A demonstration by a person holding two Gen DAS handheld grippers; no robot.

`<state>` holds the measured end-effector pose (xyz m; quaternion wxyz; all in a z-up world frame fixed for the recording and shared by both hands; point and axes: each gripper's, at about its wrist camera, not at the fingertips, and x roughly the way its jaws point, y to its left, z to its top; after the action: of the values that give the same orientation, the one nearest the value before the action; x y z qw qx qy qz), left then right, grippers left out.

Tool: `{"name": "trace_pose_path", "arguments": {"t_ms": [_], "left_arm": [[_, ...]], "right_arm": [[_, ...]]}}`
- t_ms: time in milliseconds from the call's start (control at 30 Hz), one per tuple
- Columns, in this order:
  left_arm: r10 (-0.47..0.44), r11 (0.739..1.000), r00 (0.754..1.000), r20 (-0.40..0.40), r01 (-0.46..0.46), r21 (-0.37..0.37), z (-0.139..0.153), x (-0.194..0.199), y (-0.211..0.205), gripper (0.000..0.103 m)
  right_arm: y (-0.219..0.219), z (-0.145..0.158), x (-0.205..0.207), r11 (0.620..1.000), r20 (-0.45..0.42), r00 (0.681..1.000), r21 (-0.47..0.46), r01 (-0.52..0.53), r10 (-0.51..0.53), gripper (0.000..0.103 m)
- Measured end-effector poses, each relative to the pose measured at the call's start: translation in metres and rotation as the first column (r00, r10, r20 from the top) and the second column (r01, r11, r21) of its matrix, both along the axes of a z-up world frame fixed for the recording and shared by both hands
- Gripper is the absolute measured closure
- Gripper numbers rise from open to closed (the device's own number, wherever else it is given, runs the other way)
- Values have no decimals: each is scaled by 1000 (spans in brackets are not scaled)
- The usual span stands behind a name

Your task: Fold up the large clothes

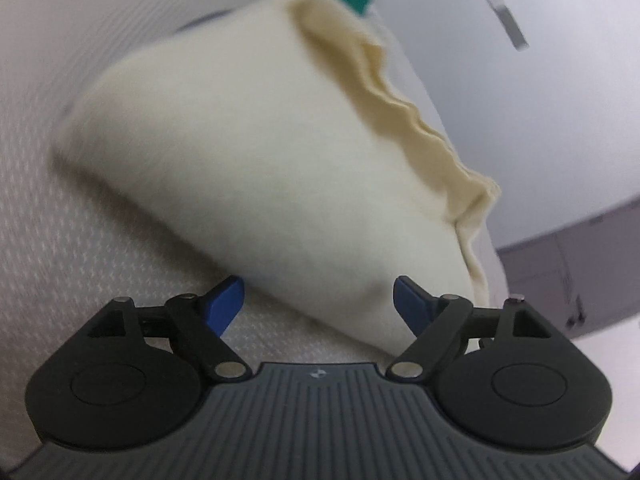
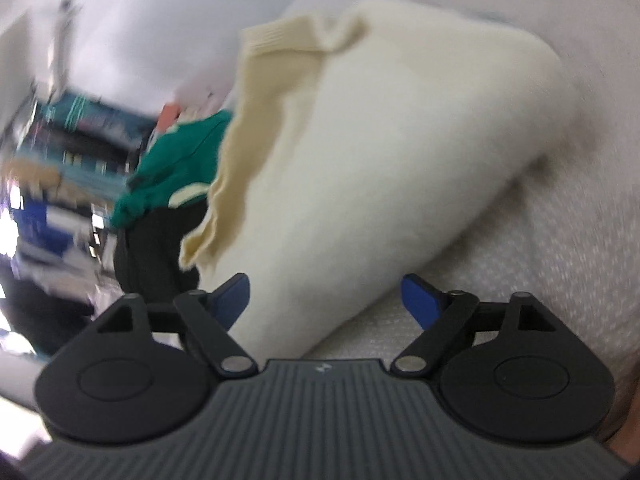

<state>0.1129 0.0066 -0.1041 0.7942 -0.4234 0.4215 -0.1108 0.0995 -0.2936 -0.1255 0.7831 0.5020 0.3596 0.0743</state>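
A folded cream knit garment point(image 1: 256, 168) lies on a white textured bed surface point(image 1: 60, 248), its ribbed hem along the upper right. It also shows in the right wrist view point(image 2: 380, 168), ribbed hem at its left. My left gripper point(image 1: 319, 300) is open, its blue fingertips point(image 1: 224, 304) straddling the garment's near corner. My right gripper point(image 2: 326, 300) is open too, with the garment's near end between its blue fingertips point(image 2: 420, 302). Neither grips the cloth.
A green and cream garment point(image 2: 176, 168) and dark clothing point(image 2: 152, 248) lie beyond the cream one, at the bed's far side. A blurred cluttered room point(image 2: 60, 140) shows left. A grey wall and cabinet point(image 1: 568, 264) stand at the right of the left wrist view.
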Motion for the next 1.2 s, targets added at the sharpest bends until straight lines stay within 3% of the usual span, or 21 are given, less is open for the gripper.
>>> {"name": "trace_pose_path", "arguments": {"t_ms": [133,233,300,367,467,500,567,667,933,1200], "left_arm": [[59,986,997,-44,-65,-157,-22,4,13,17],[104,972,994,-31,-108,-210,-27,6,19,17],[125,966,992,-34,-129,-226,-29,7,20,18],[130,972,991,-22,-131,-193,-27,7,17,21],[132,983,991,5,-130,-128,-20,5,13,41],[131,985,991,13,-129,-112,-17,3,13,50],[129,988,991,36,-125,-95,-9,-2,14,60],[119,992,990,73,-115,-56,6,-13,17,69],[84,996,981,173,-86,6,53,-58,28,73],[44,998,984,171,-52,40,79,-125,31,73]], "right_arm": [[-11,-16,8,994,-13,998,94,62,-61,17],[-13,-23,14,989,-25,995,113,96,-94,17],[-12,-24,15,990,-23,995,94,103,-102,27],[-8,-20,16,994,3,996,58,92,-92,41],[-11,-15,12,996,34,995,18,91,-92,53],[-10,-13,10,996,45,995,15,93,-93,55],[-13,-12,7,995,67,993,14,94,-95,61],[-14,-6,1,995,106,990,20,96,-97,64],[-11,33,-24,998,170,984,-8,60,-58,64],[-6,67,-73,999,114,993,-47,9,-3,64]]}}
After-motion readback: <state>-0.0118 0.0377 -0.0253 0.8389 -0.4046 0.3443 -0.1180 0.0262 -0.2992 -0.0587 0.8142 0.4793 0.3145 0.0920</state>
